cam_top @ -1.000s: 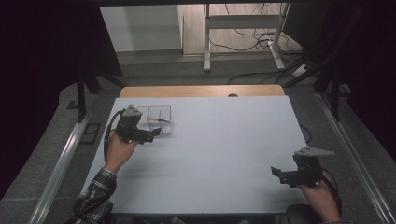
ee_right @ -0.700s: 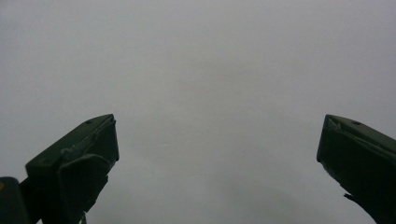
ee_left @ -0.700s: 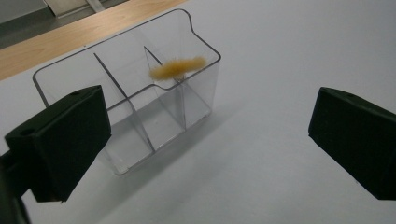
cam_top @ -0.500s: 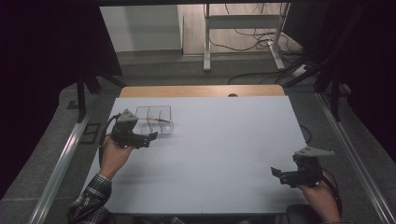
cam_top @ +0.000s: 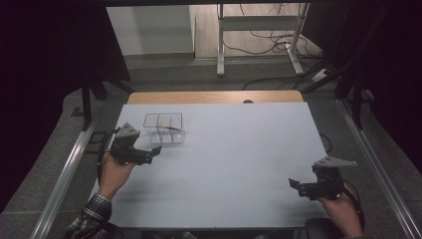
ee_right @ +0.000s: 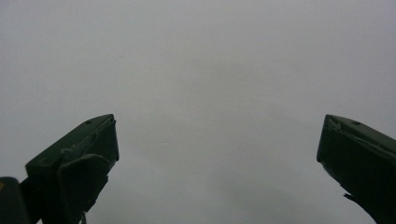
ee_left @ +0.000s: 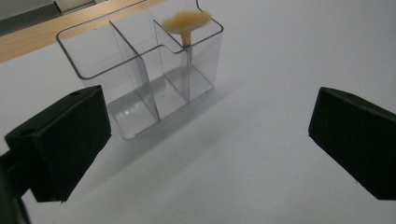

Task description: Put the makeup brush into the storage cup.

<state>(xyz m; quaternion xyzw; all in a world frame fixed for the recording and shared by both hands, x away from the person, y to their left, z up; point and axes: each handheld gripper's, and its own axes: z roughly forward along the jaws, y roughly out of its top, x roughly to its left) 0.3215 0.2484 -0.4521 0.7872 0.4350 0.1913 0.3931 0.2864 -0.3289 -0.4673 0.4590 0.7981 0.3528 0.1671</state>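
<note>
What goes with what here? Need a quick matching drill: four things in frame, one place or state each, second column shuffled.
Things:
1. clear organizer
2. yellow brush
3. left gripper
4. right gripper

Places or states:
A. open, over bare table near the front right corner
B. stands in an end compartment, bristles up
C. on the table's far left part, three compartments
D. open, jaws pointed at the organizer, not touching it

Pairs: 1-C, 2-B, 3-D, 4-A
</note>
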